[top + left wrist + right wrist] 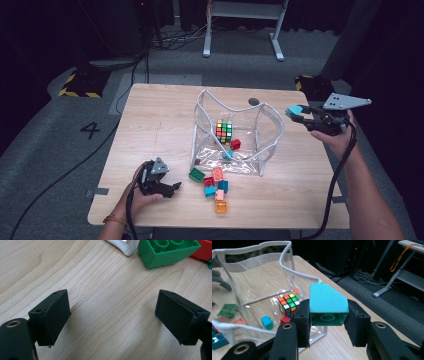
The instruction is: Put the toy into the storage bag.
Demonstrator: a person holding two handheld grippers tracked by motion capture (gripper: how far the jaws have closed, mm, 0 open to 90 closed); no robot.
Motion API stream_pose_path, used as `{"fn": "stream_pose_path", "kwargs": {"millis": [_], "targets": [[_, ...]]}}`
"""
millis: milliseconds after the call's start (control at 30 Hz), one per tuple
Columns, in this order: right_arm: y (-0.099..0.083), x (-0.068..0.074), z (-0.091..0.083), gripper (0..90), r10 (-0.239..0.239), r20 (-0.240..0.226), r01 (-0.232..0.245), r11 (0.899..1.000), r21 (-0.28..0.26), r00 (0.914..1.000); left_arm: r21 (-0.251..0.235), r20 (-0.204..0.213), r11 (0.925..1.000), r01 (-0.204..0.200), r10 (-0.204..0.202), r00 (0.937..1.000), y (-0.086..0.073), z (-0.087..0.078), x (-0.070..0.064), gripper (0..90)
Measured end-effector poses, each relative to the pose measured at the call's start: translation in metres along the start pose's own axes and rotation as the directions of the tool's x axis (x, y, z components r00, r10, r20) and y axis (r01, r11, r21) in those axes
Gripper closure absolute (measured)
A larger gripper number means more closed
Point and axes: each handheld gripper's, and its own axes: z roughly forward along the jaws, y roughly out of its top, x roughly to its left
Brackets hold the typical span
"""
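Loose toy bricks lie at the near edge of the wooden table (150, 120), in a cluster just in front of a clear plastic pouch (235, 130). Seven can be counted there: a green brick (196, 174), two red or salmon ones, three blue or teal, and an orange brick (221, 206) nearest the camera. Beside them the left gripper (172, 189) rests low over the tabletop, jaws spread wide with nothing between them, the green brick just ahead of it.

Farther back, the pouch stands open-mouthed, with one puzzle cube (224, 132), one small red block (235, 144) and one small blue block (227, 154) inside.

At the far right, the right gripper (298, 114) is raised off the table beside the pouch's rim, its jaws closed snugly on one teal brick (328, 305).

Judging by this, the sorting of bricks into the pouch is under way, with a drop in hand: the next move calls for carrying the teal brick over the opening and parting the jaws.
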Motion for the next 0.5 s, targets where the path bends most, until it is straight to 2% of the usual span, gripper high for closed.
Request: {"fn": "stream_pose_path", "kwargs": {"millis": [33,67,133,200,433,500], "targets": [[0.002,0.001,0.002,59.1,-0.002,-0.006,0.002,1.000,-0.002,1.0000,0.000,-0.001,1.0000,-0.001,0.001,1.0000,0.000,0.000,0.000,12.8],[0.007,0.005,0.006,59.1,-0.006,-0.030,0.006,1.000,-0.005,0.9995,0.000,0.000,1.0000,0.000,0.000,1.0000,0.000,0.000,0.000,12.9],[0.009,0.007,0.009,59.1,-0.012,-0.040,0.012,1.000,-0.004,0.9991,0.000,0.000,1.0000,0.000,0.000,1.0000,0.000,0.000,0.000,12.9],[0.015,0.013,0.016,59.1,-0.029,-0.076,0.028,1.000,-0.004,0.9967,0.000,0.000,1.0000,0.000,0.000,1.0000,0.000,0.000,0.000,12.9],[0.025,0.023,0.028,59.0,-0.067,-0.120,0.068,0.998,0.007,0.9906,-0.001,0.000,1.0000,-0.001,0.001,1.0000,0.000,0.000,0.000,12.9],[0.028,0.027,0.033,59.0,-0.080,-0.147,0.080,0.997,-0.003,0.9859,0.001,-0.001,1.0000,-0.001,0.001,1.0000,0.000,0.000,0.000,12.8]]}}
